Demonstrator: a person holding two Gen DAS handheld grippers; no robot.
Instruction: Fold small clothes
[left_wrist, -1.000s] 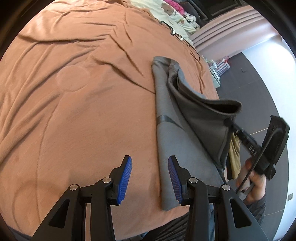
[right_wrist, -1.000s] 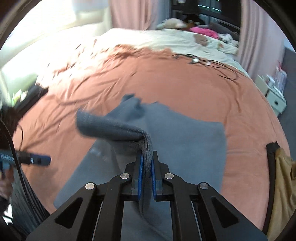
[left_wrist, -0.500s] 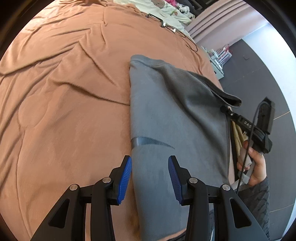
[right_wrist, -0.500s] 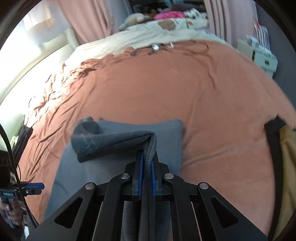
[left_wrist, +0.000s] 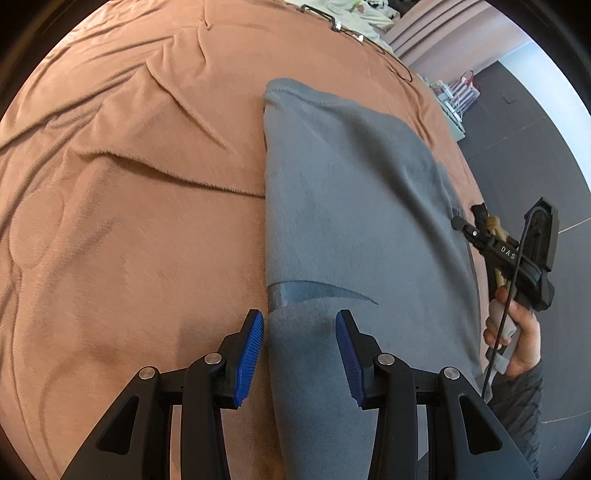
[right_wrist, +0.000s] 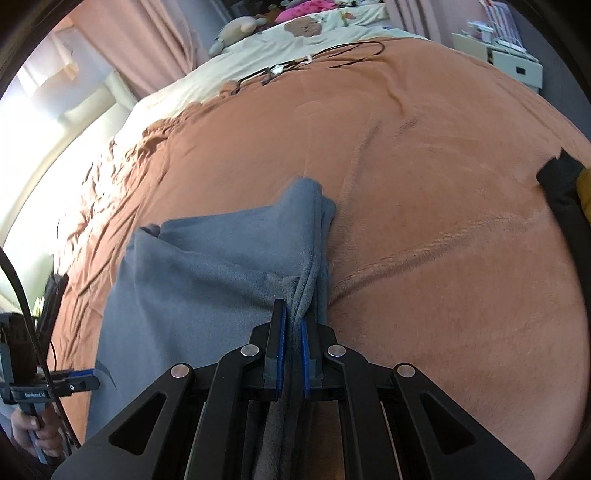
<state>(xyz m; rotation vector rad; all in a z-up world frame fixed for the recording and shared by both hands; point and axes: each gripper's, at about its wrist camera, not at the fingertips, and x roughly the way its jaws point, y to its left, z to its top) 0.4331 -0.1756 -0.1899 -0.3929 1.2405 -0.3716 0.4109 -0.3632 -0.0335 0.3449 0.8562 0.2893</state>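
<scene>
A grey fleece garment (left_wrist: 354, 229) lies folded lengthwise on the brown bedspread (left_wrist: 129, 192), a darker swoosh mark near its close end. My left gripper (left_wrist: 300, 349) hovers open over the garment's left edge, with cloth showing between its blue pads but not clamped. In the right wrist view the same garment (right_wrist: 207, 280) spreads to the left, and my right gripper (right_wrist: 291, 343) is shut on its bunched right edge, down at the bedspread. The right gripper (left_wrist: 461, 223) also shows in the left wrist view, held by a hand at the garment's right side.
Black cables (right_wrist: 332, 59) lie across the far part of the bedspread (right_wrist: 424, 221). A cream quilt with soft toys (right_wrist: 314, 26) sits behind. A black and mustard item (right_wrist: 569, 199) rests at the bed's right edge. White drawers (right_wrist: 513, 59) stand on the dark floor.
The right gripper carried the lifted grey flap across and down, so the garment now lies flat and folded. The left gripper moved forward over the garment's left edge.
</scene>
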